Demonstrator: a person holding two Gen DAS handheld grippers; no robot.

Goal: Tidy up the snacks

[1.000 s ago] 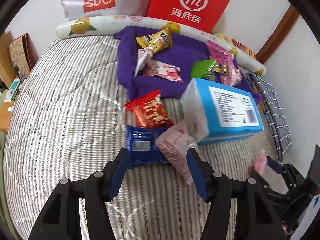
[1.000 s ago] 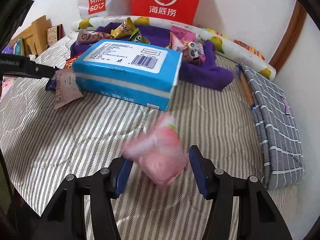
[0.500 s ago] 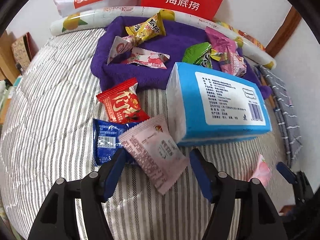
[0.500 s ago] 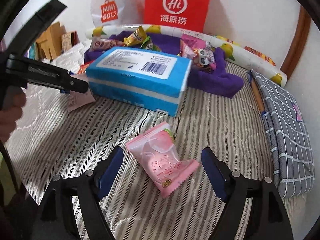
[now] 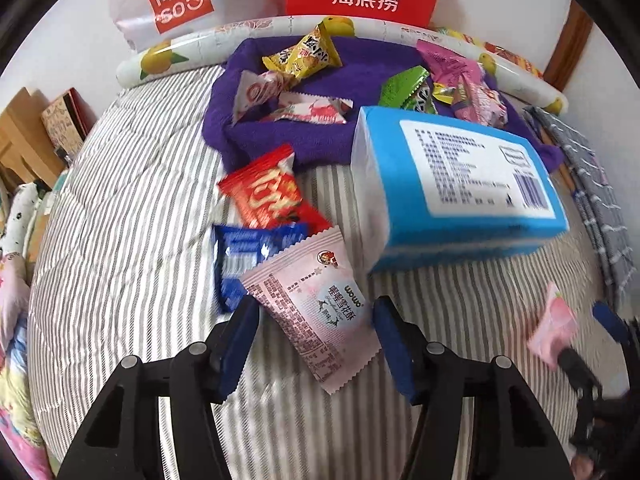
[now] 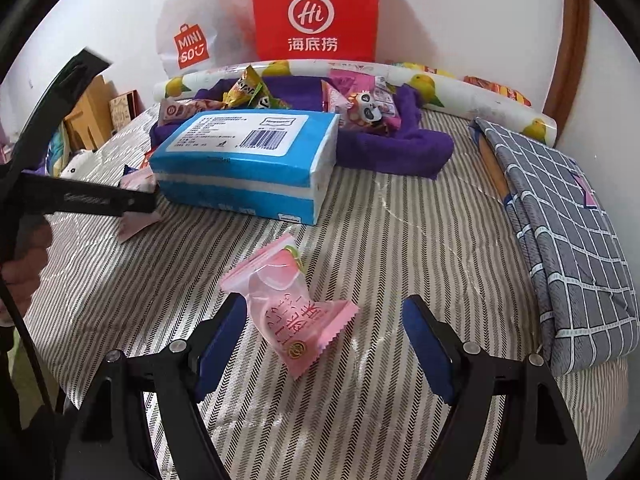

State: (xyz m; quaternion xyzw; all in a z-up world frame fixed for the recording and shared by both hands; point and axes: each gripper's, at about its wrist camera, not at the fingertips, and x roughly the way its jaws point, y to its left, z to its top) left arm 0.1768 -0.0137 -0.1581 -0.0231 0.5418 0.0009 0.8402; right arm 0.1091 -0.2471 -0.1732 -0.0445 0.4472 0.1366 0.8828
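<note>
Snacks lay scattered over a striped bed cover [image 5: 120, 240]. Left gripper [image 5: 316, 320] was pointed down at a pale pink wafer packet [image 5: 316, 304] – jaws closing, packet lying between the blue pads [image 5: 240, 336], pads not yet pressing it as far as the left view showed. That packet overlapped a blue snack packet [image 5: 248, 256], blurred, which sat just under a red snack packet [image 5: 268, 196]. Blue tissue pack [image 5: 460, 188] sat just beside them, label side up, its far edge against a purple towel [image 5: 288, 140]. On the towel: a yellow packet [image 5: 304, 56], a white-and-red packet [image 5: 260, 88], a green packet [image 5: 404, 88] and pink packets [image 5: 464, 80], bunched loosely.

Right gripper [image 6: 324, 336] stood with jaws apart over a pink peach-print snack packet [image 6: 292, 304] – packet rested flat on the cover between the fingers, one corner near the left finger, the other finger clear of it, not gripped. Same packet showed blurred at the right edge of the left view [image 5: 554, 328]. A hand [image 6: 24, 276] on the left gripper's handle showed at the left edge of the right view.

Behind the towel a fruit-print roll [image 6: 460, 88] ran along the wall, with a red Hi paper bag [image 6: 316, 12] and a white Miniso bag [image 6: 192, 40] standing upright behind it. Folded grey checked cloth [image 6: 560, 220] lay along the right side of the bed.
</note>
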